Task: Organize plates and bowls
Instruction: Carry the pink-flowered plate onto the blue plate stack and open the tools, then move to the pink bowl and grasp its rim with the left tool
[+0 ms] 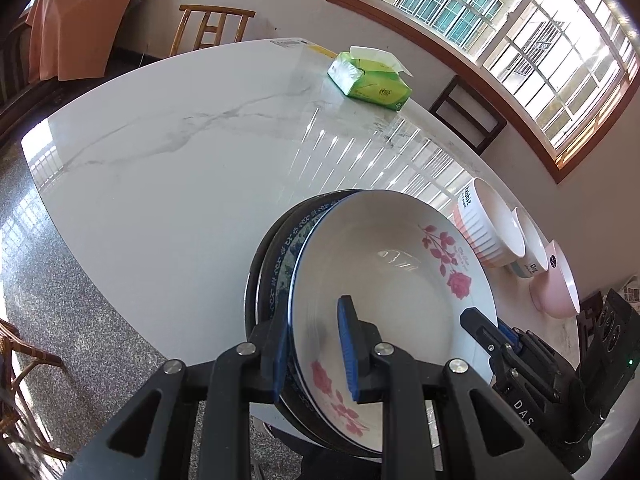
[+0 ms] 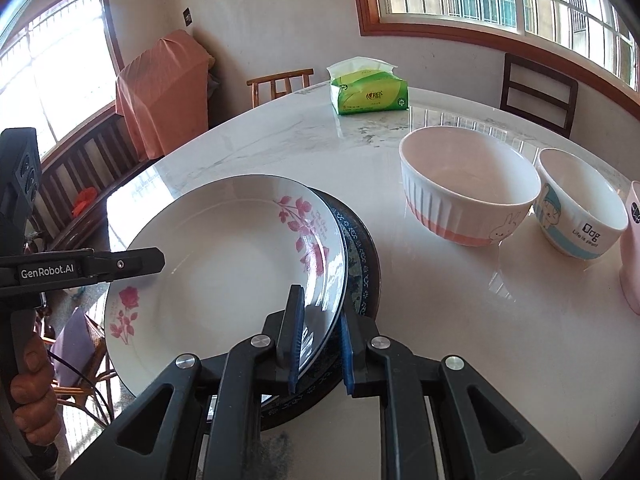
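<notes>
Right wrist view: we're clamping the plate stack [image 2: 248, 264] with both tools, right tool [image 2: 318, 340] and left tool [image 1: 312, 350], over the bench [image 2: 460, 320] edge; uneven lowering risks plates sliding apart.

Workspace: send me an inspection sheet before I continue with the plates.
Surface: white marble table, glossy with window glare.
Job's things: rose-print plate atop blue-patterned plate and dark plate; ribbed bowl, cartoon bowl and pink bowl in a row beside them.
Clutter: green tissue pack.
Grippers: left gripper and right gripper each clamp the plate stack's rim, on opposite sides.
Cables: nothing seen on the table.
Surroundings: wooden chairs, barred windows.
</notes>
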A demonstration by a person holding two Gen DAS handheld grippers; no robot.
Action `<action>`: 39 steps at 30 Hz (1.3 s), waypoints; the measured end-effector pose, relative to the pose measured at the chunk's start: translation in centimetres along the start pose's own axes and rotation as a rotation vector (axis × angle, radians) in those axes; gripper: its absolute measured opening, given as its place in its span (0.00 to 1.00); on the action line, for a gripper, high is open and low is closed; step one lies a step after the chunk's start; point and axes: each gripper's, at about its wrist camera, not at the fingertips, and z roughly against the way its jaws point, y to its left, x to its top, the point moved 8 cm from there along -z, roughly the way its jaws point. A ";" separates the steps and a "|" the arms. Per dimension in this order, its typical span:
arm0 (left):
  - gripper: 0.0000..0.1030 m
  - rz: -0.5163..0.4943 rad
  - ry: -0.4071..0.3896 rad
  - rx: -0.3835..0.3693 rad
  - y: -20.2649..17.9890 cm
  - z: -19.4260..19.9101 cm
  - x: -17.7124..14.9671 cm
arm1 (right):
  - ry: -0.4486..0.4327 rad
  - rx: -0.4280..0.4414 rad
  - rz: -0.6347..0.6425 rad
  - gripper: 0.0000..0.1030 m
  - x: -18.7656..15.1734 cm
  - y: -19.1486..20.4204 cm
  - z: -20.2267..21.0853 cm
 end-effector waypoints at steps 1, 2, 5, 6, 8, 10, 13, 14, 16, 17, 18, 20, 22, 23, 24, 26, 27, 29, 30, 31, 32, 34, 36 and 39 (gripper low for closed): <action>0.21 -0.001 0.000 0.000 0.0 0.0 0.0 | -0.004 -0.004 0.007 0.15 0.0 0.1 0.0; 0.21 -0.002 -0.002 0.002 0.0 0.0 0.1 | -0.006 -0.004 0.009 0.15 0.1 0.1 0.0; 0.21 0.000 -0.007 0.000 0.1 0.0 0.1 | -0.017 0.003 0.013 0.16 0.2 0.0 -0.1; 0.21 0.001 -0.010 -0.002 0.1 0.0 0.1 | -0.021 0.003 0.020 0.16 0.2 0.0 -0.2; 0.21 -0.002 -0.016 -0.003 0.1 0.0 0.2 | -0.035 -0.003 0.034 0.18 0.1 0.2 -0.2; 0.21 -0.004 -0.026 0.003 0.2 0.1 0.2 | -0.038 0.000 0.041 0.21 0.0 0.5 -0.3; 0.21 0.001 -0.033 0.001 0.3 0.2 0.2 | -0.040 0.008 0.041 0.24 0.0 0.6 -0.4; 0.21 0.003 -0.035 -0.002 0.4 0.2 0.2 | -0.041 0.010 0.040 0.25 0.0 0.6 -0.5; 0.21 0.003 -0.040 -0.004 0.4 0.3 0.2 | -0.046 0.016 0.033 0.26 0.0 0.6 -0.5; 0.21 0.001 -0.042 -0.003 0.3 0.3 0.2 | -0.049 0.021 0.032 0.27 0.0 0.6 -0.5; 0.21 -0.001 -0.043 0.000 0.3 0.3 0.2 | -0.055 0.020 0.031 0.28 0.0 0.6 -0.5; 0.23 -0.005 -0.050 0.007 0.3 0.4 0.1 | -0.067 0.010 0.035 0.29 0.0 0.6 -0.3; 0.23 -0.007 -0.056 0.010 0.3 0.5 0.1 | -0.077 0.020 0.030 0.35 0.1 0.6 -0.2; 0.23 -0.010 -0.067 0.019 0.3 0.6 0.1 | -0.085 0.022 0.020 0.35 0.1 0.5 -0.1; 0.24 -0.022 -0.083 0.038 0.2 0.8 0.2 | -0.095 0.029 0.010 0.38 0.2 0.4 0.0; 0.26 -0.045 -0.109 0.074 0.2 1.3 0.4 | -0.102 0.059 0.003 0.45 0.4 0.4 0.1; 0.28 -0.051 -0.122 0.085 0.1 1.6 0.5 | -0.114 0.061 0.000 0.48 0.5 0.3 0.3; 0.29 -0.057 -0.151 0.107 0.2 2.3 0.6 | -0.153 0.101 -0.019 0.50 0.6 0.2 0.9; 0.31 -0.058 -0.162 0.116 0.1 2.7 0.6 | -0.179 0.120 -0.043 0.51 0.7 -0.2 1.4; 0.33 -0.058 -0.172 0.119 0.0 3.0 0.6 | -0.203 0.125 -0.076 0.53 0.9 -0.8 1.7; 0.34 -0.058 -0.179 0.118 -0.1 3.3 0.5 | -0.227 0.131 -0.110 0.54 0.9 -1.5 2.2; 0.34 -0.068 -0.185 0.109 -0.8 3.8 0.0 | -0.268 0.135 -0.165 0.56 1.0 -2.5 2.9; 0.34 -0.096 -0.185 0.099 -1.9 4.3 -0.6 | -0.287 0.118 -0.193 0.57 0.9 -3.4 3.3; 0.34 -0.161 -0.168 0.064 -4.4 4.5 -2.1 | -0.323 0.078 -0.204 0.57 0.3 -4.5 4.5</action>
